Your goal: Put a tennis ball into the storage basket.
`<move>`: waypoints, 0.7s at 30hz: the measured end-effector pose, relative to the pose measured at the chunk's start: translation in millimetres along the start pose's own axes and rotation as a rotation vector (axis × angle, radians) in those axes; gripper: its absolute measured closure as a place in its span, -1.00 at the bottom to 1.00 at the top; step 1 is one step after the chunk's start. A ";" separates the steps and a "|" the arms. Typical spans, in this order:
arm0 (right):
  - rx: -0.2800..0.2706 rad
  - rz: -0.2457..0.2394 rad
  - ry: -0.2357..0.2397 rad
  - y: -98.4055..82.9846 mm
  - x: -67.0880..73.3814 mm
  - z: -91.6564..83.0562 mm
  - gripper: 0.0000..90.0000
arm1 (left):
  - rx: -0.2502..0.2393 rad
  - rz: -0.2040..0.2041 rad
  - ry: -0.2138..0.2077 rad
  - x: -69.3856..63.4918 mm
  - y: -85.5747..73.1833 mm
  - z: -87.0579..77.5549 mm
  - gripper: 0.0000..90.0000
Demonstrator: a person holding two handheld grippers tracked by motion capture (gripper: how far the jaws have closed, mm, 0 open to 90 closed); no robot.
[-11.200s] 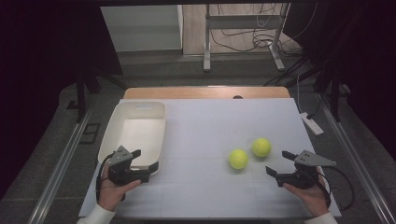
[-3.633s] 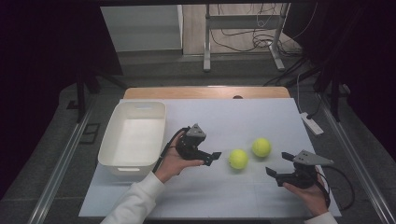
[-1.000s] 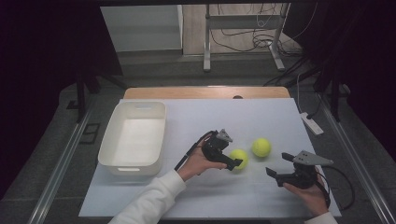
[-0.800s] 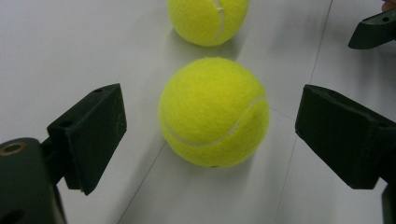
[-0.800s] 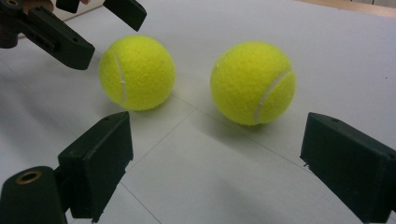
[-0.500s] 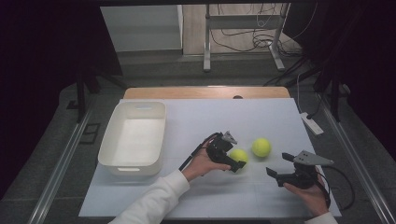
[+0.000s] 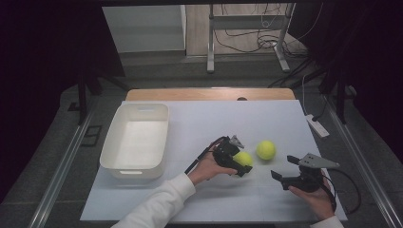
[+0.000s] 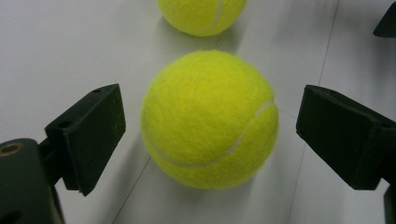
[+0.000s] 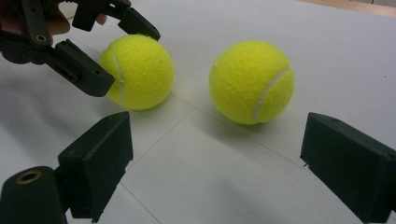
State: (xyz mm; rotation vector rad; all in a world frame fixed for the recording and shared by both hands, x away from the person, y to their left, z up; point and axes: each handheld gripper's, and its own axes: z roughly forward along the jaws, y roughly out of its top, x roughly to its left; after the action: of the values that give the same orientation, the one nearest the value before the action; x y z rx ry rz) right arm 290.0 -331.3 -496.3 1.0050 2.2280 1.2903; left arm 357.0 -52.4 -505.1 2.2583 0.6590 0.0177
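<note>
Two yellow tennis balls lie on the white table. The nearer ball (image 7: pixel 245 156) (image 8: pixel 210 119) sits between the jaws of my left gripper (image 7: pixel 241 161) (image 8: pixel 212 135), which is open, with a gap on each side of the ball. The second ball (image 7: pixel 266 149) (image 8: pixel 201 14) rests just beyond it. My right gripper (image 7: pixel 284 167) (image 9: pixel 219 163) is open and empty, low at the front right. It faces both balls (image 9: pixel 137 72) (image 9: pixel 252 81) and the left gripper (image 9: pixel 126 58) around the left one.
A white rectangular bin (image 7: pixel 135 137) stands empty at the table's left. A white power strip (image 7: pixel 317 125) lies off the right edge. Wooden table edge (image 7: pixel 209 94) at the back.
My left gripper travelled from beside the bin rightward across the table and now straddles the nearer ball. The right gripper and both balls stayed put.
</note>
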 end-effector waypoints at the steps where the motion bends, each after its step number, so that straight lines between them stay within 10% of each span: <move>1: 0.000 0.000 0.001 0.0 0.0 0.0 -0.79 | 0.002 0.002 0.000 0.2 0.2 0.6 -0.79; 21: 0.000 -0.002 0.000 -0.2 0.0 -0.2 -0.80 | 0.011 0.021 0.011 -3.8 0.4 11.1 -0.62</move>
State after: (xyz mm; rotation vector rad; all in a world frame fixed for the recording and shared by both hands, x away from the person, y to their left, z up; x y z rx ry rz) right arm 289.9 -331.5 -496.3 1.0032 2.2283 1.2893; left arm 356.3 -61.9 -512.0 2.2775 0.6426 0.0363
